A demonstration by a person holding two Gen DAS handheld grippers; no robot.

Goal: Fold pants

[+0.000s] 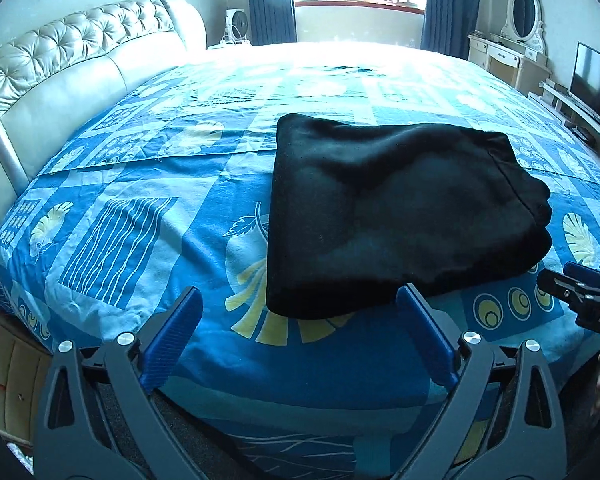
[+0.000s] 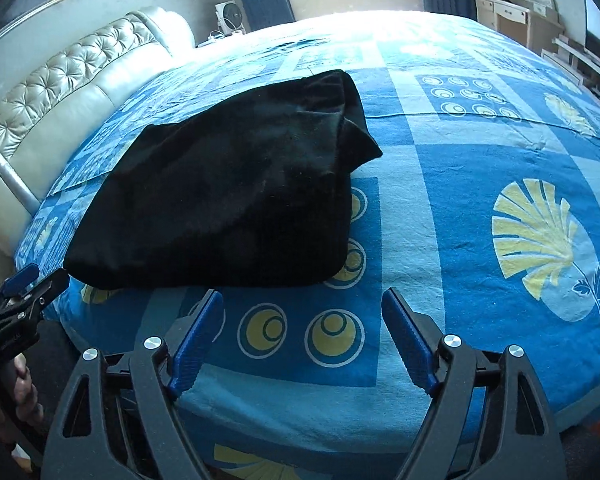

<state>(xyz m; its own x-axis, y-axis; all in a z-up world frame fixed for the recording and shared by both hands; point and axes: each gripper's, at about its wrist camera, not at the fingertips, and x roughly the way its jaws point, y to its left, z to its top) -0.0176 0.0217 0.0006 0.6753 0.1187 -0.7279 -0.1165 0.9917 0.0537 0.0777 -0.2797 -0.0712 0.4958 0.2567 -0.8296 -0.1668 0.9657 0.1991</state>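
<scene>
Pants (image 1: 400, 216): black, folded into a thick bundle on the bed (image 1: 140, 216) (blue patterned sheet).
Left tool (image 1: 300, 308): released, nothing between its fingers.
Right tool (image 2: 302, 312): released, clear of the pants.

Black pants (image 1: 400, 208), folded, on bed

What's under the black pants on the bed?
The folded black pants lie on the blue patterned bedsheet, covering part of its leaf and circle prints. Whether anything else is under them cannot be seen.
</scene>
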